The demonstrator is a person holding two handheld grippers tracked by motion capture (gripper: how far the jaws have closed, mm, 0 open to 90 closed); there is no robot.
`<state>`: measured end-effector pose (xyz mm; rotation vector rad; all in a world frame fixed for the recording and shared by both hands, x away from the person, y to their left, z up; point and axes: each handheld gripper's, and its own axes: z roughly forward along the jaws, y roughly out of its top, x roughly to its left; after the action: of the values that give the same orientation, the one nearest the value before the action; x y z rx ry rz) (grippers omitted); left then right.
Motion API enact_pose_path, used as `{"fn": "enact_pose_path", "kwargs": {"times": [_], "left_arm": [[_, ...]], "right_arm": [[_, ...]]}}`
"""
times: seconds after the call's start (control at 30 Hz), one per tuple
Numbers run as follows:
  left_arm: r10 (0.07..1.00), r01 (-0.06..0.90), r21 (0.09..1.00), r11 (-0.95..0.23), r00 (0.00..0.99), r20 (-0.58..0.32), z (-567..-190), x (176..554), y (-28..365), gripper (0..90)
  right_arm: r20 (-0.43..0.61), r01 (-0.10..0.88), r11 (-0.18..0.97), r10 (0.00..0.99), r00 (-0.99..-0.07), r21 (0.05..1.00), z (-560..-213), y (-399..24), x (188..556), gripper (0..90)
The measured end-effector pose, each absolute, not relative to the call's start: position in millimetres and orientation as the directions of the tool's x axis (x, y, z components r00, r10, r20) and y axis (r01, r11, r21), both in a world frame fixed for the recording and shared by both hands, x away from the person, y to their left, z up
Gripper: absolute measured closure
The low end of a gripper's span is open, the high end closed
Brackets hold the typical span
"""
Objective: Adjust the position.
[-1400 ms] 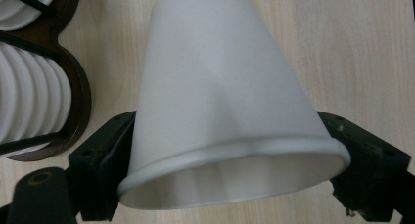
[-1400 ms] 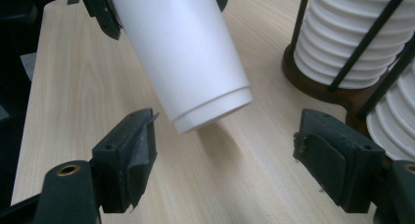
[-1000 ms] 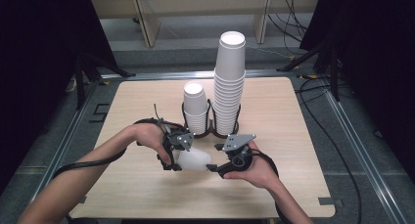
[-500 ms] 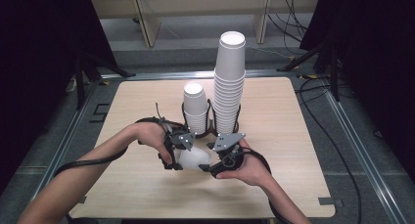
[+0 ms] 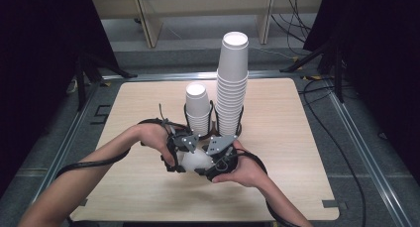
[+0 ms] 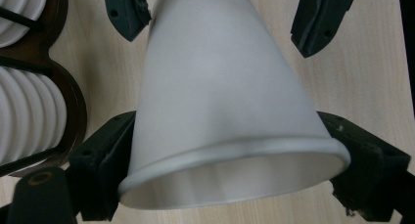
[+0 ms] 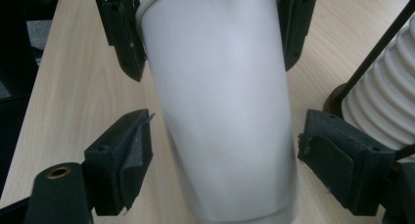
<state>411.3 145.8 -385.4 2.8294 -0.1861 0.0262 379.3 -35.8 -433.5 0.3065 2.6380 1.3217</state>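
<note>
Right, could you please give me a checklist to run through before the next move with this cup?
1. Left gripper clamped on the cup at its rim: ok.
2. Right gripper released: ok; its jaws have just been opening and stand apart from the cup between them.
3. Cup wall undented: ok.
4. Short stack and tall stack upright: ok.
5. Second cup nested inside: cannot tell.

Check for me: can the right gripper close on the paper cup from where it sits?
Probably yes. The cup already lies between the right gripper's open jaws, nothing between pads and wall; the left gripper holds its rim end.
</note>
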Motion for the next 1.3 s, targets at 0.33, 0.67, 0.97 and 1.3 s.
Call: {"fn": "enact_pose_path", "kwargs": {"times": [0.33,0.67,0.97,1.3], "left_arm": [[-0.138,-0.144,0.298,-0.944,0.990,0.040,-383.7,410.6,145.3,13.4],[-0.148,-0.152,0.300,-0.942,0.988,0.037,-382.1,409.4,144.6,13.5],[-0.159,-0.164,0.301,-0.939,0.986,0.041,-380.3,408.9,143.5,13.5],[-0.165,-0.171,0.294,-0.940,0.985,0.043,-379.7,408.3,143.1,13.5]], "right_arm": [[-0.038,0.131,0.581,0.269,-0.962,0.803,-435.5,-32.6,376.7,19.8],[-0.079,0.087,0.592,0.248,-0.965,0.801,-438.3,-30.9,380.3,19.8],[-0.071,0.097,0.607,0.247,-0.966,0.789,-444.1,-29.7,380.6,19.7],[-0.067,0.110,0.621,0.254,-0.965,0.776,-448.7,-25.5,379.2,19.7]]}}
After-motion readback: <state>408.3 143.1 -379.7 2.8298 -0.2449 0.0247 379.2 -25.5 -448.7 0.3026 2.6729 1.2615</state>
